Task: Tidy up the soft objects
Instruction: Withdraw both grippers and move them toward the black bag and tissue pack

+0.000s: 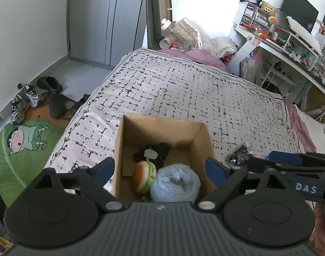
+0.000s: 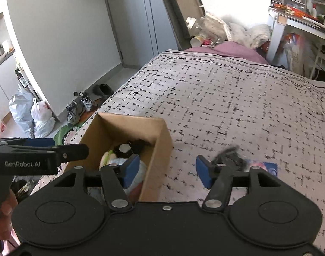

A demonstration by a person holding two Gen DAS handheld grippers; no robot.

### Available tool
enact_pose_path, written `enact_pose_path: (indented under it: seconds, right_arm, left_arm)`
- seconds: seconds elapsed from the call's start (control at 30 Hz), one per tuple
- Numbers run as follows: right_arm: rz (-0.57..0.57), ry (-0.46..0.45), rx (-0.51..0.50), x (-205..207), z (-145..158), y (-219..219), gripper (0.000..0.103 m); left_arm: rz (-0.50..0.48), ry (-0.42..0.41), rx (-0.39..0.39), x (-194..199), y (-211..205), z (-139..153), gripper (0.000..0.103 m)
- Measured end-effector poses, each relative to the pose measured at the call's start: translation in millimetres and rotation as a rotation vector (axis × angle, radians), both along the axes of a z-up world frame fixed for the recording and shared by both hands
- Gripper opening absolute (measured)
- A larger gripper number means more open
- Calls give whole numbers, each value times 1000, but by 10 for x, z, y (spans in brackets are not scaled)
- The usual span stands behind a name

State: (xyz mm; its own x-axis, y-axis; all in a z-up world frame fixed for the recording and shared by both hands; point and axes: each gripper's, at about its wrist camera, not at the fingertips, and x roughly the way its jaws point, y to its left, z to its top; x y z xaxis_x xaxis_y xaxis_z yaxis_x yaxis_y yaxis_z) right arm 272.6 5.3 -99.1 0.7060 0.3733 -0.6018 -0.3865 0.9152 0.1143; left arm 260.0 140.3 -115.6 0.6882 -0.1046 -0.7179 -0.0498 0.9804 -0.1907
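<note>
A person's left gripper (image 1: pixel 160 168) hangs over an open cardboard box (image 1: pixel 162 128) on the bed (image 1: pixel 183 85), its blue pads spread wide to either side of the box walls and pinching nothing. Inside the box lie a light-blue rolled cloth (image 1: pixel 175 183) at the near end, a plush burger (image 1: pixel 144 178) touching it on the left, and a black soft item with a white patch (image 1: pixel 152 153) behind them. The right gripper (image 2: pixel 167 171) is also spread and empty, its left pad over the box's near corner and its right pad over the bedspread. Just beyond that right pad, outside the box, sit a dark fuzzy object (image 2: pixel 227 157), blurred, and a flat blue-and-pink packet (image 2: pixel 262 167) beside it. These look like the next things to be gathered; the sensible approach would be to carry the right gripper over the dark object, straddle it with the pads level with its middle, and close gently so the soft material is not crushed or dragged across the bedspread. Farther off, shoes (image 1: pixel 23 100) lie on the floor and a cluttered desk (image 1: pixel 290 42) stands past the bed.
</note>
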Motion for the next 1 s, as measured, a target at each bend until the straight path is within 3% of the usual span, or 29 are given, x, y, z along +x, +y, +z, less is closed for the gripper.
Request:
enact_pose_path:
  seconds: [0.23,0.37,0.77,1.0]
  right_arm:
    - [-39,-4,54,-180,21,-399,81]
    - [-63,-8,60,-273,28,-622,82]
    - [-141,-22,79,-520,-36,-1082,85]
    - [-174,-7,104,-551,-145,-1304,85]
  left_arm:
    - [-23,11,18,-140,-225,20,97]
    - [-54,14,50,-184,-395,20,98]
    - [-107,22,29,-265,-718,81,98]
    - [-149,2,68,-226,-889,198,98]
